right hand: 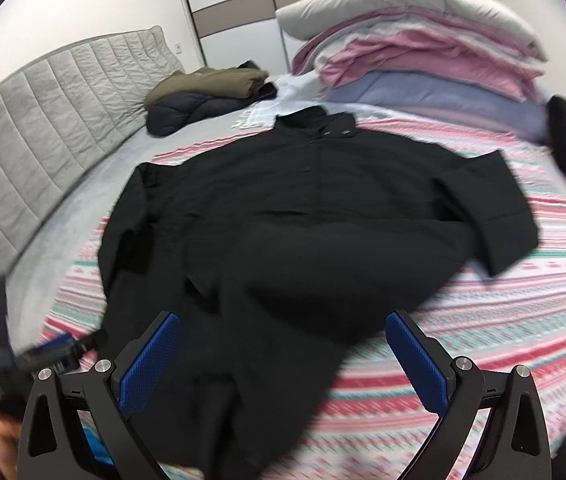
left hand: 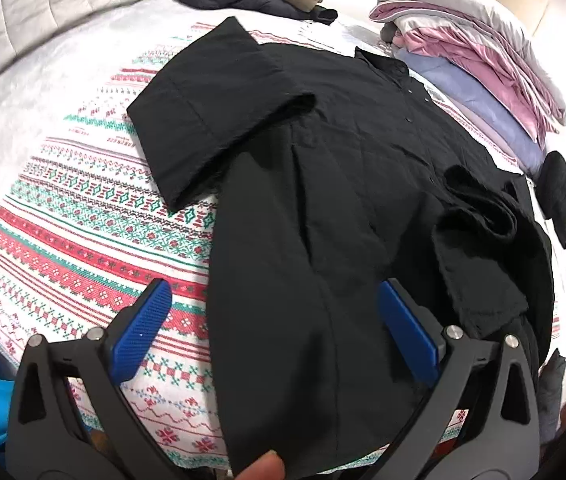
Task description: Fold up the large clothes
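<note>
While the black coat (left hand: 323,208) lies front-up and mostly spread on the patterned bedspread (left hand: 83,240), folding looks barely begun: one sleeve (left hand: 219,120) lies flat to the side, the other (left hand: 479,240) rests bunched across the body. Both the left gripper (left hand: 275,336) and the right gripper (right hand: 283,364) hover over its hem, jaws wide, holding nothing.

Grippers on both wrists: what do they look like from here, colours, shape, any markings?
Both match: left gripper and right gripper have matte black angular arms with triangular cut-outs and silver round pins. The fingers carry blue, finely ribbed pads. No cables or lettering visible.
</note>
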Tool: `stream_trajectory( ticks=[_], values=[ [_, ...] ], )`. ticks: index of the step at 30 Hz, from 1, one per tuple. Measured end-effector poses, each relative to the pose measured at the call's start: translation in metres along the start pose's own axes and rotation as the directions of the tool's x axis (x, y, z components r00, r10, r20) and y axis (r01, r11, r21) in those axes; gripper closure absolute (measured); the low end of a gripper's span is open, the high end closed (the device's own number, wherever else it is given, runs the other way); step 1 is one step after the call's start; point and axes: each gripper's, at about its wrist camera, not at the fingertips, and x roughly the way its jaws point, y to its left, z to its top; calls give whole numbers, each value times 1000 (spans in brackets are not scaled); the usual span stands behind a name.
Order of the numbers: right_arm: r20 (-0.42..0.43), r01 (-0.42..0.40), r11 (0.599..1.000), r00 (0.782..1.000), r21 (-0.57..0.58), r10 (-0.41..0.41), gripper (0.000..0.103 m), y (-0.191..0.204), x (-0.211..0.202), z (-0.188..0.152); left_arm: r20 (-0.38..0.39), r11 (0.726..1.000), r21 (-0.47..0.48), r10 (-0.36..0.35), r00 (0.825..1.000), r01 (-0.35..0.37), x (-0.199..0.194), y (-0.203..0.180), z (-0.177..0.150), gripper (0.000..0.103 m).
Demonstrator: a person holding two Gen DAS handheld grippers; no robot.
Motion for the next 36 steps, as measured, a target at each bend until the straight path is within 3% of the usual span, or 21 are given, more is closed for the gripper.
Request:
stream_trajectory(
  ticks=[4,7,8,9,10,11,13,14,20,26,32,35,36],
  values=[
    [-35,44,999,998,4,-44,0,16,44,28,-50,1000,-24,-21,999,20,16,10,0,2],
    [-73,62,998,995,26,-60,7,17,81,38,-127,1000,-16,6,992,-9,37,14,-2,6],
    [-99,65,997,993,36,-61,19,14,91,37,-141,1000,-15,7,990,-9,40,15,-3,7],
    [-128,68,997,990,45,-61,24,10,103,36,-155,1000,-16,4,988,-6,44,15,-4,7],
    [-142,55,997,989,55,-47,37,6,109,35,-163,1000,-18,-4,987,1,46,16,-5,7],
    [-147,29,997,989,72,-18,61,1,112,33,-166,1000,-18,-12,986,9,47,16,-5,7],
    [-147,38,997,989,66,-28,90,-6,108,29,-170,999,-19,-29,985,26,47,17,-7,7],
    [-140,49,997,989,56,-41,93,-10,102,27,-175,999,-20,-42,984,39,46,18,-8,7],
    [-72,75,997,995,11,-75,94,-37,30,9,-151,992,-9,-123,981,123,31,30,-15,7],
    [-2,159,987,987,-37,-159,94,-84,-61,-37,-119,980,18,-193,974,196,12,51,-26,7],
    [-100,207,978,974,25,-204,94,-163,-94,-103,-121,971,32,-232,965,238,6,68,-36,12],
    [-149,308,948,944,80,-295,93,-208,-102,-132,-140,972,35,-226,964,233,12,70,-37,14],
    [-151,292,949,950,122,-273,93,-220,-107,-139,-149,970,34,-232,961,240,13,73,-38,15]
  ],
)
